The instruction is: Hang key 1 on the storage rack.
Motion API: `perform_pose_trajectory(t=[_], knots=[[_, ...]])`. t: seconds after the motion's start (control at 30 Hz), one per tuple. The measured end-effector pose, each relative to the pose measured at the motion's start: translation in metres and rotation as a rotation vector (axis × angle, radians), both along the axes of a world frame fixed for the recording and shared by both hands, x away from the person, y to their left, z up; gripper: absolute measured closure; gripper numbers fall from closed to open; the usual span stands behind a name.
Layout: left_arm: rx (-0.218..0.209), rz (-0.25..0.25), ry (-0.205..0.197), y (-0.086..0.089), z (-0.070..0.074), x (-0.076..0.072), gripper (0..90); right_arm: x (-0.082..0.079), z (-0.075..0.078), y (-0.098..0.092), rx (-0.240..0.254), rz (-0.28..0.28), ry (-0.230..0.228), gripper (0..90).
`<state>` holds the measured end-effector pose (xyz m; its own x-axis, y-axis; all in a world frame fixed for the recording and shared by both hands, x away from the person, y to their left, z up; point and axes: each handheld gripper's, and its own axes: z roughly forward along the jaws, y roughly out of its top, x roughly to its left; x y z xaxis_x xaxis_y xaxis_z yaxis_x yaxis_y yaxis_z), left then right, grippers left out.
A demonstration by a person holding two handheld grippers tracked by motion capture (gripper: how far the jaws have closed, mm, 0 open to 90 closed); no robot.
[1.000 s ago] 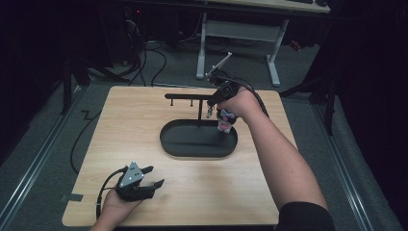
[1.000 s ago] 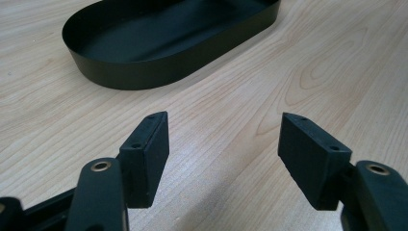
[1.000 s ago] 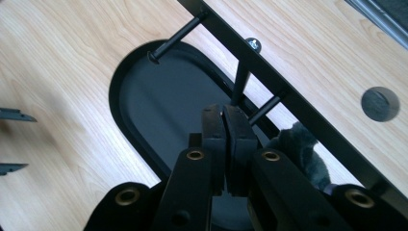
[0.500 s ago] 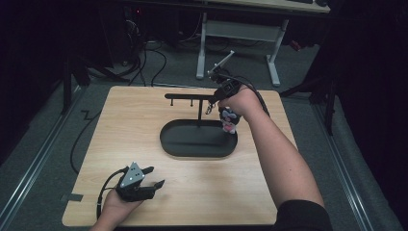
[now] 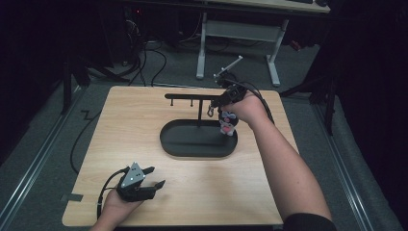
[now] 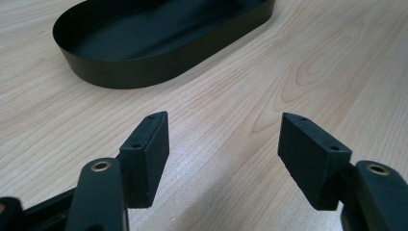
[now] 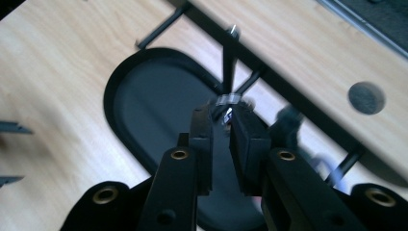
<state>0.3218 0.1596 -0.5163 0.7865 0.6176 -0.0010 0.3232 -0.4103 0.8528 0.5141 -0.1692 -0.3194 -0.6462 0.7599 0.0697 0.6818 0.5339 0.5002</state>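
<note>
A black rack stands in a black oval tray [image 5: 192, 150], its post [image 5: 199, 113] carrying a horizontal bar [image 5: 185, 96] with small pegs. My right gripper [image 5: 219, 100] is at the bar's right end. A metal clasp [image 7: 226, 99] sits at its fingertips [image 7: 204, 118], close to a peg. Its jaws have just been opening and a narrow gap shows between the pads. A pink and white charm [image 5: 227, 124] dangles below the hand over the tray's right end. My left gripper [image 5: 155, 177] rests open on the table near the front left, with nothing between its pads [image 6: 149, 149].
The light wooden table [image 5: 125, 130] has bare room left of the tray [image 6: 120, 77] and along the front. A round dark hole [image 7: 366, 97] marks the tabletop behind the rack. Cables and a desk frame [image 5: 235, 33] lie on the floor beyond.
The right hand has shifted slightly at the bar's right end, and the charm hangs a little lower. The left gripper has stayed where it was.
</note>
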Motion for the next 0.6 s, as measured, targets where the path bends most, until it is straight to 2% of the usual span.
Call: perform_pose_trajectory(t=[0.13, 0.27, 0.3, 0.4, 0.5, 0.6], knots=[[-0.002, -0.003, 0.005, -0.001, -0.001, 0.0, 36.0, -0.015, -0.011, -0.01, 0.026, -0.001, 0.007, 76.3], [0.006, -0.007, 0.008, -0.002, -0.002, 0.0, 36.0, -0.032, -0.024, -0.019, 0.048, -0.004, -0.011, 72.5], [0.003, -0.005, 0.01, -0.002, -0.002, 0.0, 35.9, -0.039, -0.031, -0.022, 0.07, -0.014, -0.015, 72.0], [0.0, -0.002, 0.008, -0.002, -0.002, 0.0, 35.9, -0.05, -0.045, -0.027, 0.062, -0.01, -0.036, 68.6], [-0.002, -0.003, 0.008, -0.003, -0.001, 0.0, 36.0, -0.062, -0.062, -0.033, 0.094, -0.014, -0.045, 66.2], [0.008, -0.01, 0.008, -0.007, -0.003, 0.0, 35.9, -0.074, -0.076, -0.037, 0.085, -0.003, -0.069, 62.6]])
